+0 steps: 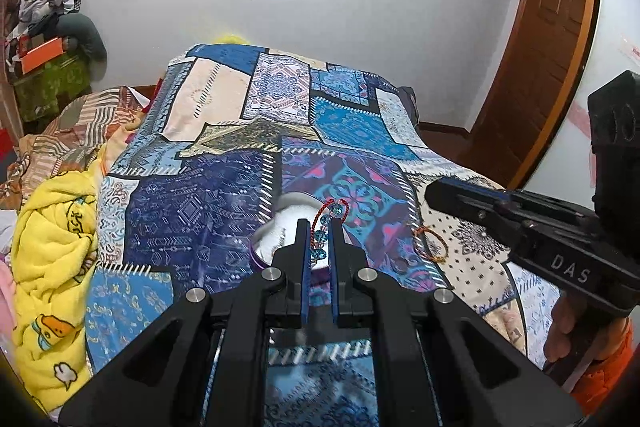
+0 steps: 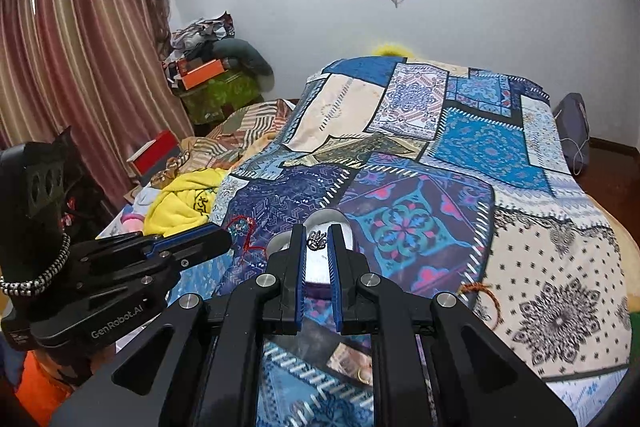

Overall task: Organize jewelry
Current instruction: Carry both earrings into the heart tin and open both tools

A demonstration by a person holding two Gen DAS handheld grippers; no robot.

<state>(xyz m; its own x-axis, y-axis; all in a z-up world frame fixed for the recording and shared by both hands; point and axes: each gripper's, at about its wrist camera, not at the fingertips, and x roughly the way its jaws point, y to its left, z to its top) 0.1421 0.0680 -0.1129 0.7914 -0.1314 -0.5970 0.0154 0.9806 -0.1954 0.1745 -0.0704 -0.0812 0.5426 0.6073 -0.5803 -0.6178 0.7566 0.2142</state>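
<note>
Left wrist view: my left hand-held gripper [image 1: 320, 239] is clamped on a blue-beaded bracelet [image 1: 323, 227] over the white box [image 1: 280, 227] just ahead. My right hand-held gripper [image 2: 318, 245] pinches a small silver piece [image 2: 317, 239]. An orange bracelet [image 1: 430, 245] lies unsorted on the bed [image 1: 472, 227] to the right.

The letters "DAS" stand in pale print on the black body of the right gripper [image 1: 440, 193], seen from the left wrist. From the right wrist, "GenRobot.AI" reads along the side of the left gripper [image 2: 224, 241]. No other writing is legible.
</note>
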